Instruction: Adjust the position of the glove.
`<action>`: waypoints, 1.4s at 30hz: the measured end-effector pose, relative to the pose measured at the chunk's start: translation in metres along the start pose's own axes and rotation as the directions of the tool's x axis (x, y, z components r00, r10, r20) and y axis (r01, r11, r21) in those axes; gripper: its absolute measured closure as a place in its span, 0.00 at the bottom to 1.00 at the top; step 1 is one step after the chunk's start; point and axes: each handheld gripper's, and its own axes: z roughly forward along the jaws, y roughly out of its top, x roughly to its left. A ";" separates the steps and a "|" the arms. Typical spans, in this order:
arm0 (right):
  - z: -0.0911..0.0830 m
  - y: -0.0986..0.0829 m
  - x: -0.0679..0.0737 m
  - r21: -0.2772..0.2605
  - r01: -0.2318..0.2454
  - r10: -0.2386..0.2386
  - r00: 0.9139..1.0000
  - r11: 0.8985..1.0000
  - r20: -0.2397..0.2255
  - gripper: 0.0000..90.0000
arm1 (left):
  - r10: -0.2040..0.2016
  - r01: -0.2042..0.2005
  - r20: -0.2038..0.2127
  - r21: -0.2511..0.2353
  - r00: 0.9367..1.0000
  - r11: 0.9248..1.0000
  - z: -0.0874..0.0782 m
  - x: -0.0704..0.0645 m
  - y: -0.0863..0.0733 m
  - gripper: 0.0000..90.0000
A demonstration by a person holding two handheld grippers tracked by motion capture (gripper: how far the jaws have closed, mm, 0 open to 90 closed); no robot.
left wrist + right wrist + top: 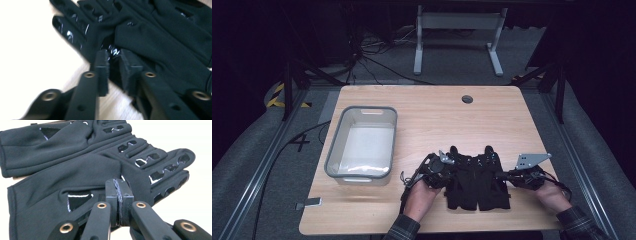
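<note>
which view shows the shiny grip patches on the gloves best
The right gripper view: the grip patches are sharp along the fingers of the gloves, beyond the shut right tongs. The left gripper view shows a few blurred glints. The high view shows the gloves as a dark shape.

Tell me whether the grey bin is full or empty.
Empty: the bin shows only its bare pale floor, and the gloves lie outside it on the table.

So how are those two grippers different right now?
The left gripper has its jaws a little apart around a fold of the black gloves; the right gripper has its jaws pressed together at a glove's edge. The right one carries a grey plate. Both are black and hand-held.
</note>
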 end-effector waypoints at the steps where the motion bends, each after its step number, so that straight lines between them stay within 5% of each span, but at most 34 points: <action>1: -0.001 -0.001 0.001 0.005 0.003 -0.003 1.000 1.000 0.003 1.00 | -0.013 0.013 0.001 0.007 1.000 1.000 0.001 0.000 -0.002 0.77; 8: -0.001 -0.008 0.003 0.037 0.021 -0.021 1.000 0.999 0.018 1.00 | -0.063 0.063 -0.015 -0.008 0.998 0.998 0.010 0.004 -0.003 0.60; 16: -0.001 -0.008 0.004 0.038 0.025 -0.026 0.999 0.999 0.021 1.00 | -0.017 0.017 -0.073 0.009 0.997 1.000 0.016 -0.004 -0.001 0.57; 31: 0.000 -0.009 0.004 0.037 0.027 -0.028 0.999 0.999 0.019 1.00 | -0.018 0.019 -0.027 0.038 0.999 0.999 0.018 -0.009 0.005 0.95; 37: 0.000 -0.009 0.004 0.039 0.029 -0.030 0.999 0.999 0.019 1.00 | -0.045 0.045 0.010 0.025 0.999 0.999 0.014 -0.004 0.005 0.96; 42: 0.001 -0.007 0.003 0.036 0.023 -0.023 1.000 0.999 0.010 1.00 | -0.068 0.070 0.048 -0.043 0.997 0.997 -0.002 0.001 0.007 0.96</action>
